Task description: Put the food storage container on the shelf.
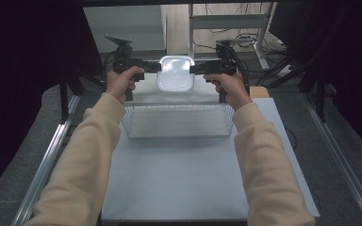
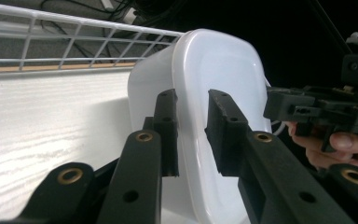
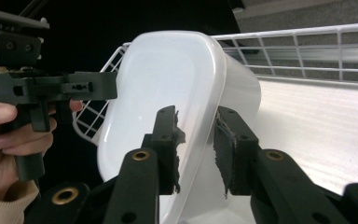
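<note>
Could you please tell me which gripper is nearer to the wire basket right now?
Neither clearly: the left gripper and right gripper flank the white container, both just beyond the wire basket, about equally far.

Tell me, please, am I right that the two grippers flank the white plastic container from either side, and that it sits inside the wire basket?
Not quite: the white plastic container is outside the wire basket, beyond its far rim, as the high view shows. The left gripper and right gripper do flank it from either side.
</note>
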Tool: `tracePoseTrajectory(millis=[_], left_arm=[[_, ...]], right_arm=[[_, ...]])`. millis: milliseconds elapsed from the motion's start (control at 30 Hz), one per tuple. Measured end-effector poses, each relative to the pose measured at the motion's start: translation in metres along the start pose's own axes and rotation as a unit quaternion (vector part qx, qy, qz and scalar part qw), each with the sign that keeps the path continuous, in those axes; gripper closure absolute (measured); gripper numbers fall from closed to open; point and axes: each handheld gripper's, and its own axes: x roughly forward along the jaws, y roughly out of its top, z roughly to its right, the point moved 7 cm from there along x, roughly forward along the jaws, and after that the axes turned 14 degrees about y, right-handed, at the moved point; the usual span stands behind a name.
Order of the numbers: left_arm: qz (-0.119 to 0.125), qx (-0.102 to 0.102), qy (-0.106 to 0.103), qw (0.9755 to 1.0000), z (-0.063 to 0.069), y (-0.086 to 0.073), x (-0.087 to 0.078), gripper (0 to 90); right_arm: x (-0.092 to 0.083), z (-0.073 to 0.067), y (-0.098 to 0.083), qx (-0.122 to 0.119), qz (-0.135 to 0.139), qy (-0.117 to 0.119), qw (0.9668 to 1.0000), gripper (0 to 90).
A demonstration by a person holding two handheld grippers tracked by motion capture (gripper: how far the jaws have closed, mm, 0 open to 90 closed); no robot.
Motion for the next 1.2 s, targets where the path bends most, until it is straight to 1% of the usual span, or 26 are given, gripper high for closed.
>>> tracePoseTrajectory(millis=[33,67,100,200,300,333,367,433,467,500,533,567,600,633,667,700,733,800,867,900,967,1000,1100,1133,1167,1200], left_arm=[[0.000,0.000,0.000,1.0000,0.000,0.000,0.000,73.4],[-0.002,-0.011,0.004,0.9999,-0.003,0.001,0.004,72.8],[-0.002,-0.011,0.004,0.9999,-0.003,0.001,0.004,72.3],[-0.002,-0.025,0.003,0.9997,-0.007,0.002,0.010,71.1],[-0.006,-0.023,0.008,0.9997,-0.009,0.001,0.012,70.1],[-0.008,-0.020,0.010,0.9997,-0.010,0.000,0.013,69.4],[-0.007,-0.022,0.007,0.9997,-0.010,0.000,0.013,68.8],[-0.005,-0.023,0.007,0.9997,-0.011,0.000,0.013,68.3],[-0.003,-0.023,0.004,0.9997,-0.010,0.000,0.013,63.2],[-0.001,-0.022,0.004,0.9997,-0.009,0.000,0.013,63.2],[0.005,-0.018,0.009,0.9998,-0.008,0.000,0.012,58.9],[0.011,-0.015,0.013,0.9997,-0.007,0.000,0.010,54.2],[0.019,-0.001,0.022,0.9996,-0.006,0.000,0.006,51.6],[0.023,0.008,0.027,0.9993,-0.005,0.000,0.004,48.6],[0.030,0.015,0.030,0.9990,-0.004,0.000,-0.001,46.0],[0.036,0.023,0.028,0.9987,-0.001,-0.002,-0.007,40.8],[0.041,0.030,0.028,0.9983,0.000,-0.004,-0.011,40.8],[0.052,0.045,0.030,0.9972,0.003,-0.011,-0.022,38.0],[0.060,0.071,0.040,0.9949,0.004,-0.024,-0.034,35.3],[0.061,0.075,0.044,0.9943,0.005,-0.029,-0.038,34.0],[0.072,0.098,0.053,0.9912,0.005,-0.046,-0.051,32.9],[0.075,0.101,0.055,0.9905,0.005,-0.052,-0.055,32.2],[0.080,0.127,0.060,0.9869,0.004,-0.080,-0.069,30.6],[0.082,0.132,0.059,0.9861,0.003,-0.089,-0.073,30.2],[0.084,0.137,0.059,0.9853,0.003,-0.099,-0.076,30.2],[0.085,0.141,0.057,0.9847,0.002,-0.109,-0.079,30.0]], right_arm=[[0.000,0.000,0.000,0.000,0.000,0.000,1.0000,68.7],[0.003,0.006,0.002,0.014,0.002,0.005,0.9999,67.2],[0.003,0.006,0.002,0.014,0.002,0.005,0.9999,67.2],[0.008,0.016,0.004,0.042,0.010,0.016,0.9989,65.6],[0.010,0.019,0.004,0.047,0.015,0.018,0.9986,64.7],[0.011,0.021,0.004,0.046,0.015,0.014,0.9987,65.9],[0.011,0.022,0.004,0.041,0.014,0.011,0.9990,65.4],[0.012,0.023,0.005,0.040,0.018,0.012,0.9990,65.4],[0.013,0.022,0.004,0.037,0.018,0.012,0.9991,64.4],[0.013,0.022,0.004,0.037,0.018,0.012,0.9991,64.4],[0.013,0.022,0.004,0.032,0.018,0.010,0.9993,60.8],[0.012,0.020,0.004,0.023,0.019,0.005,0.9995,54.6],[0.012,0.019,0.005,0.017,0.026,0.002,0.9995,51.2],[0.009,0.015,0.006,0.005,0.037,0.001,0.9993,48.6],[0.007,0.012,0.007,-0.004,0.041,0.002,0.9992,46.2],[-0.001,0.003,0.005,-0.036,0.042,-0.001,0.9985,41.7],[-0.001,0.003,0.005,-0.036,0.042,-0.001,0.9985,41.7],[-0.008,-0.005,0.000,-0.067,0.035,-0.009,0.9971,38.9],[-0.016,-0.011,-0.006,-0.094,0.038,-0.011,0.9948,37.3],[-0.021,-0.015,-0.012,-0.107,0.035,-0.011,0.9936,36.5],[-0.028,-0.019,-0.023,-0.121,0.033,-0.008,0.9920,35.4],[-0.033,-0.021,-0.031,-0.129,0.032,-0.009,0.9911,35.2],[-0.044,-0.023,-0.049,-0.147,0.030,-0.012,0.9886,34.2],[-0.052,-0.025,-0.064,-0.162,0.027,-0.010,0.9863,33.7],[-0.052,-0.025,-0.064,-0.162,0.027,-0.010,0.9863,33.7],[-0.055,-0.026,-0.072,-0.166,0.028,-0.009,0.9856,33.7]])
